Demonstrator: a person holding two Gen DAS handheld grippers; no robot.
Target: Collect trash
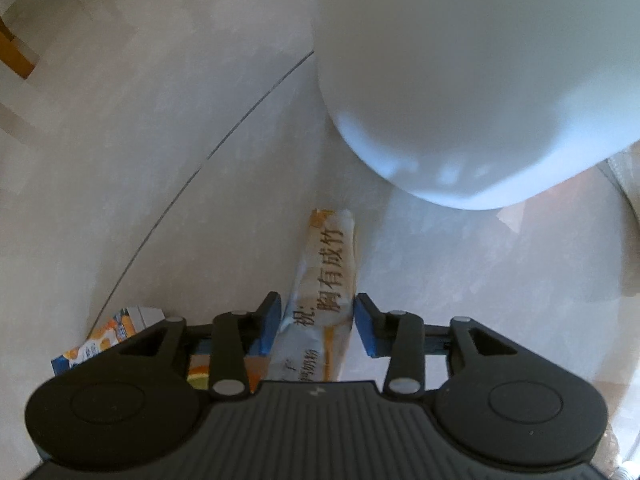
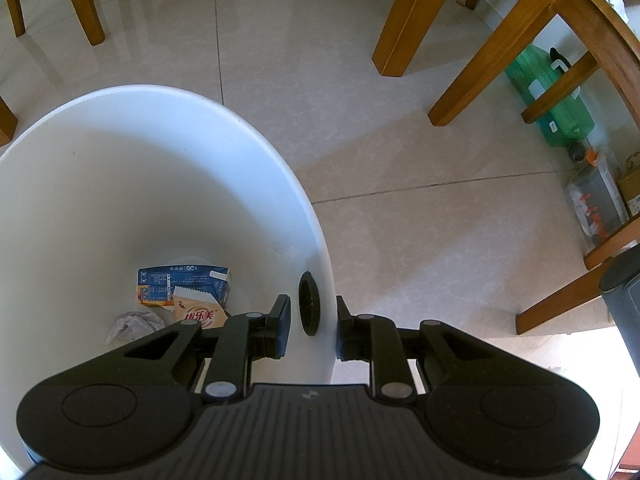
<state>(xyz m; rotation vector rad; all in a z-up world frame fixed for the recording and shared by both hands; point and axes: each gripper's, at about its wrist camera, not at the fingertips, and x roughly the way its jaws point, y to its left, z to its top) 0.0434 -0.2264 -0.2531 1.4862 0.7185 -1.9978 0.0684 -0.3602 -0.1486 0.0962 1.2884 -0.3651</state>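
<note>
A long white and orange snack packet [image 1: 332,264] with printed characters sits between the blue pads of my left gripper [image 1: 316,322], which is shut on it just above the tiled floor. Ahead and to the right looms the white trash bin [image 1: 460,80]. An orange and blue carton [image 1: 108,338] lies on the floor under the left finger. My right gripper [image 2: 312,330] is shut on the bin's wall [image 2: 160,160] at the rim, beside a black ring [image 2: 309,308]. A blue carton [image 2: 184,280], an orange sachet [image 2: 200,314] and crumpled paper [image 2: 134,326] lie inside the bin.
Wooden chair and table legs [image 2: 404,20] stand ahead and to the right. A green container [image 2: 548,96] and boxes sit under the furniture at far right. A dark cylinder [image 2: 624,300] stands at the right edge. Another chair leg [image 1: 14,56] is far left.
</note>
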